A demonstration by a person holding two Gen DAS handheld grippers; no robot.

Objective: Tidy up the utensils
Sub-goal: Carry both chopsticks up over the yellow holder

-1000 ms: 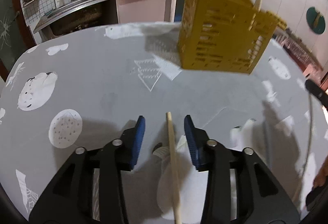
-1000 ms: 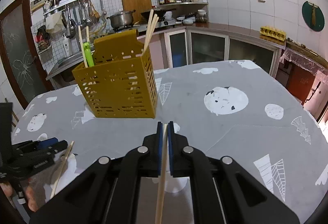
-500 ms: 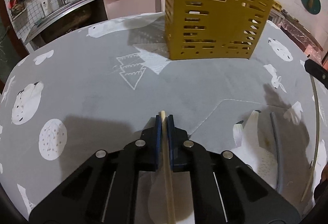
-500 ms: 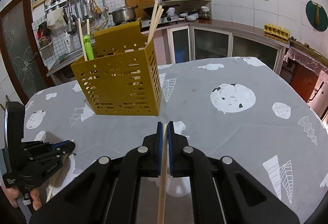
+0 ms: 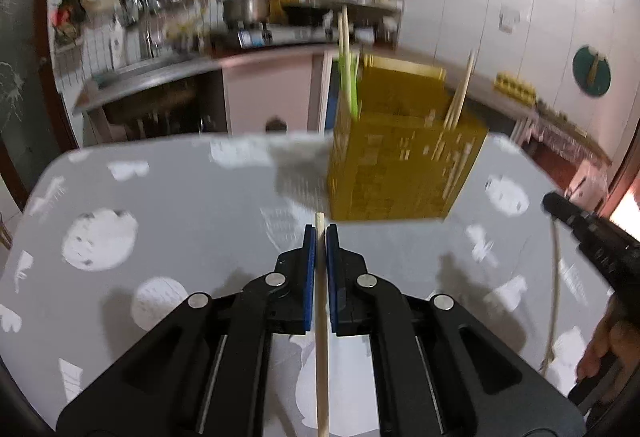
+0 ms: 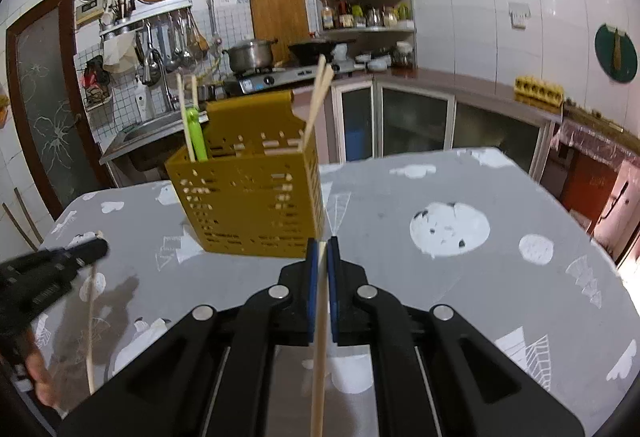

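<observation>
Both chopsticks point(image 5: 321, 333) point(image 6: 319, 337) run off frame below.

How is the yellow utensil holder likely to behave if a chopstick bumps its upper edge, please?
The holder looks like thin perforated plastic, so probably light. It stands tall on a smooth tablecloth, so it might slide or tip. The few chopsticks inside add little weight.

One yellow caddy point(image 6: 248, 197), two held chopsticks point(image 5: 321, 321) point(image 6: 320, 321), two tongs point(image 5: 320, 233) point(image 6: 322, 245).
</observation>
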